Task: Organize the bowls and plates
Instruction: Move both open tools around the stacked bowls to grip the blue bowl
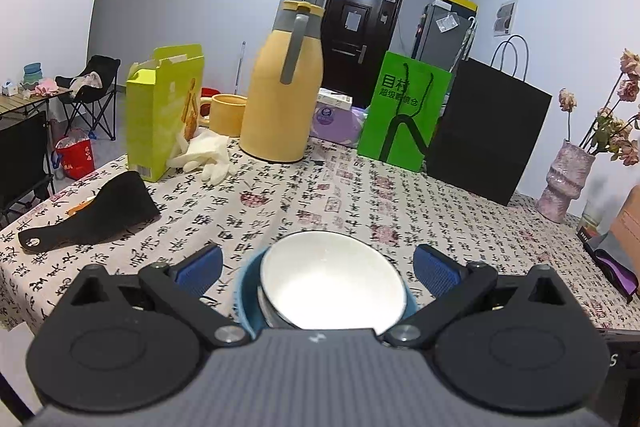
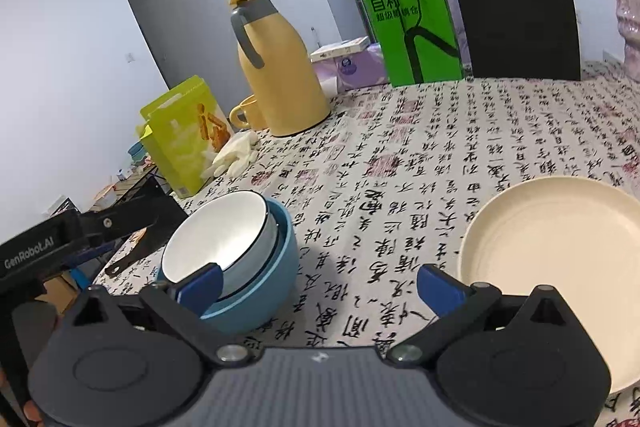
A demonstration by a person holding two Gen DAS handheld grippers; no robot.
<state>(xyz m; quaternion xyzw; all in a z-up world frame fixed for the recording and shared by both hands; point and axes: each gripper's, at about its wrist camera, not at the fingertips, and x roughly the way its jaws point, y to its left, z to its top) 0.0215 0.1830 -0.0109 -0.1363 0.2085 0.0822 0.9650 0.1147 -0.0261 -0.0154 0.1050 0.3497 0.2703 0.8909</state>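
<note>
A: From our left wrist, what do we have?
B: Our left gripper (image 1: 318,267) is spread wide, holding nothing; the white bowl (image 1: 330,279), nested in the blue bowl (image 1: 246,301), sits dead ahead between our fingers.

A: And from our right wrist?
B: Our right gripper (image 2: 320,287) is wide and empty too. The cream plate (image 2: 556,247) lies just ahead-right; the bowls sit ahead-left, nearer our left gripper. We judge the plate is ours.
</note>
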